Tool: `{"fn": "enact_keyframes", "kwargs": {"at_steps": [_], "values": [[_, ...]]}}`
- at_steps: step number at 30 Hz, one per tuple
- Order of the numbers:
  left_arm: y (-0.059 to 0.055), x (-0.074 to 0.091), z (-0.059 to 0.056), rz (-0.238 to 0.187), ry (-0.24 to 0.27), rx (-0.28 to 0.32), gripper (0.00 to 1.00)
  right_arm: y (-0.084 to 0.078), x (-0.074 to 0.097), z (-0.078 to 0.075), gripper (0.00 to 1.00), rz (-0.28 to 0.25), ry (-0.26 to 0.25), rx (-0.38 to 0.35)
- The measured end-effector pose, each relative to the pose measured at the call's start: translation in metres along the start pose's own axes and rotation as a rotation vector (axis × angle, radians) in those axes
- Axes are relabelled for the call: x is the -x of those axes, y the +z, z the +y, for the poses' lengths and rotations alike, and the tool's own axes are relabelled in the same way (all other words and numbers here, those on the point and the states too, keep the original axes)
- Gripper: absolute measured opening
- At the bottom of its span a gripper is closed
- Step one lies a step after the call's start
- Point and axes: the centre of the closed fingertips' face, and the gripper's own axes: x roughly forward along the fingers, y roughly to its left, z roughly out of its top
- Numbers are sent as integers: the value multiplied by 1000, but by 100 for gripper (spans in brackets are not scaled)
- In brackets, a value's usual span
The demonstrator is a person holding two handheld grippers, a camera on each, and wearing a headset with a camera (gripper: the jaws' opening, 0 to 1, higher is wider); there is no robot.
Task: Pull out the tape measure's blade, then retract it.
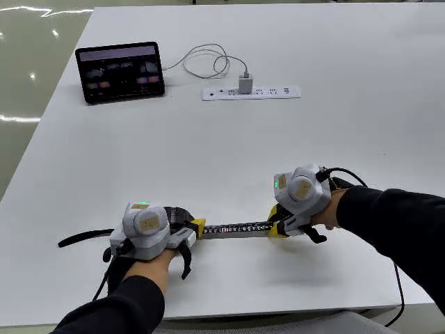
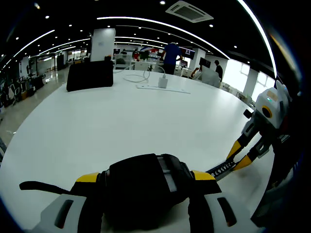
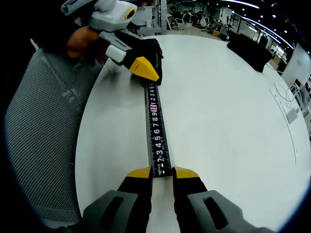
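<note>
- The left claw (image 2: 146, 177) is clenched on the tape measure case (image 2: 138, 199), which rests on the tabletop (image 1: 292, 146).
- The right claw (image 3: 162, 172) pinches the blade (image 3: 154, 116), apparently at its end hook.
- The blade's long axis runs straight between the claws, so retraction should carry the right claw toward the case.

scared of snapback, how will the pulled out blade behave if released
The blade runs straight from the case to the right gripper, so it is probably fairly stiff. It looks thin, so pushed endways it may buckle. Released, it would likely spring back.
</note>
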Motion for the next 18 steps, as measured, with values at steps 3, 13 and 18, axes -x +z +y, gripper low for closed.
{"fn": "enact_keyframes", "kwargs": {"at_steps": [3,13,18], "values": [[0,0,0,-1,0,0,68,1,-1,0,12,0,0,0],[0,0,0,-1,0,3,68,6,-4,0,12,-9,-3,-10],[0,0,0,-6,0,2,68,9,-5,0,12,-13,-2,-9]]}}
